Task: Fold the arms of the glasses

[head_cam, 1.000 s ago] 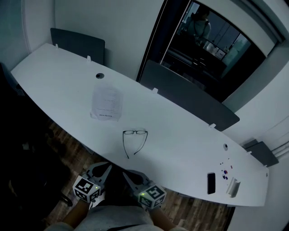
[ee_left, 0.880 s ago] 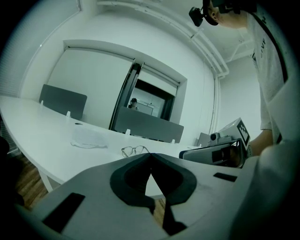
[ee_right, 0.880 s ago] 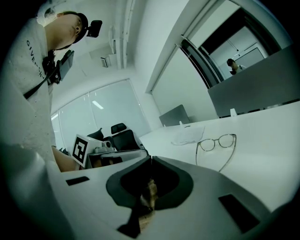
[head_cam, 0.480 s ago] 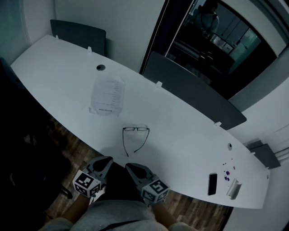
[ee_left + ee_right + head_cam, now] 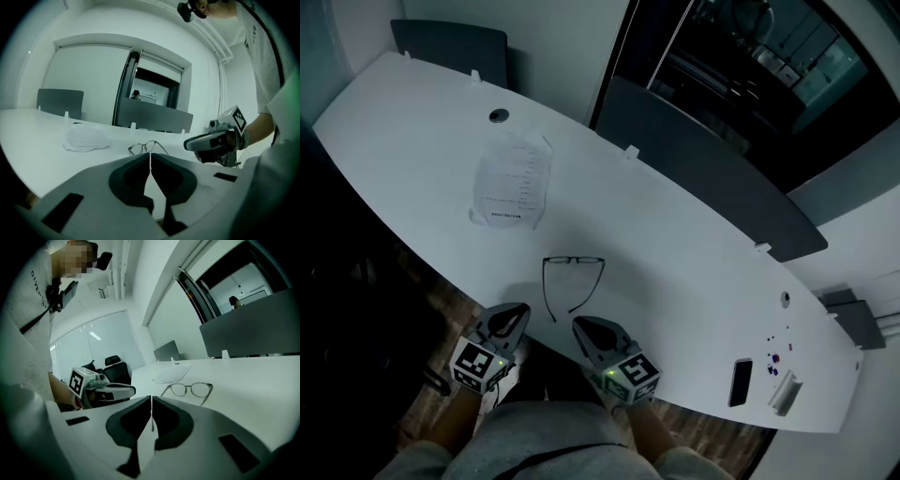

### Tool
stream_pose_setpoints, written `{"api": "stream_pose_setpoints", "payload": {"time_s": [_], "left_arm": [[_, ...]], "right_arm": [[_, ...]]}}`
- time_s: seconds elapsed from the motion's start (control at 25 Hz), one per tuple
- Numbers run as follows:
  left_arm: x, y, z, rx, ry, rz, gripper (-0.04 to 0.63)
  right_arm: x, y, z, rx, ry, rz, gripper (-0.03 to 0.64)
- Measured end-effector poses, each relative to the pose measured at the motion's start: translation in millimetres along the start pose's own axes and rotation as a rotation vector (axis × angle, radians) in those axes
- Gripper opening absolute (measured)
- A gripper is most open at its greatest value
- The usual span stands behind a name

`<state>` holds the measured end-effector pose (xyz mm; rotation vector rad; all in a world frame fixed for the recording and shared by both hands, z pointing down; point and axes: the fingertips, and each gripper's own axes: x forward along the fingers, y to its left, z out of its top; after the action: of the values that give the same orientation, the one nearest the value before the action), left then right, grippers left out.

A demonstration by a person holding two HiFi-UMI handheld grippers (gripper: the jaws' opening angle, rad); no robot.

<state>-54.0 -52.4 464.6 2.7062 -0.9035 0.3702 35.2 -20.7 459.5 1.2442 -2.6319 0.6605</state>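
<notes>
Black-framed glasses (image 5: 574, 262) lie mid-frame on the white table (image 5: 694, 272), arms unfolded. Just below them, the left gripper (image 5: 512, 317) and right gripper (image 5: 583, 328) are both closed and empty. Arriving with closed jaws could shove the glasses rather than fold them.

Quick update from my end: both grippers have come forward. The left gripper (image 5: 516, 316) and the right gripper (image 5: 581, 327) now have their tips up at the near edge of the table (image 5: 694, 281); a second ago they hung further back over the floor. The gap to the arm tips of the glasses (image 5: 574, 261) has shrunk a lot. The head cam swung too, so the paper sheet (image 5: 514, 178) sits further left in frame.
</notes>
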Motion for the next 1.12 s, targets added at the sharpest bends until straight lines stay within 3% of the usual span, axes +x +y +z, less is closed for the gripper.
{"api": "stream_pose_setpoints", "payload": {"time_s": [0.28,0.36,0.44,0.56,0.68,0.84,0.96,1.12], "left_arm": [[29.9,24.0,-14.1,0.159,0.113,0.036,0.029],[36.3,29.2,-20.6,0.233,0.163,0.035,0.098],[43.0,32.3,-25.9,0.34,0.215,0.025,0.127],[52.5,32.0,-32.1,0.528,0.288,0.0,0.16],[61.3,30.9,-38.3,0.73,0.346,-0.013,0.183],[72.1,34.9,-40.9,1.023,0.395,0.028,0.2],[81.8,35.0,-41.1,1.112,0.394,0.031,0.213],[94.5,34.3,-43.3,1.168,0.396,0.006,0.229]], "right_arm": [[10.0,-43.8,-1.1,-0.179,0.116,-0.014,0.02],[11.9,-56.1,-0.8,-0.258,0.152,-0.02,0.021],[14.9,-68.6,-2.2,-0.354,0.192,-0.024,0.026],[19.7,-84.0,-7.5,-0.545,0.287,-0.021,0.124],[23.1,-101.6,-15.9,-0.805,0.386,-0.066,0.133],[29.6,-123.9,-29.8,-1.213,0.502,-0.129,0.155],[37.4,-130.1,-32.9,-1.378,0.516,-0.151,0.164],[47.7,-129.5,-29.0,-1.482,0.467,-0.177,0.164]]}}
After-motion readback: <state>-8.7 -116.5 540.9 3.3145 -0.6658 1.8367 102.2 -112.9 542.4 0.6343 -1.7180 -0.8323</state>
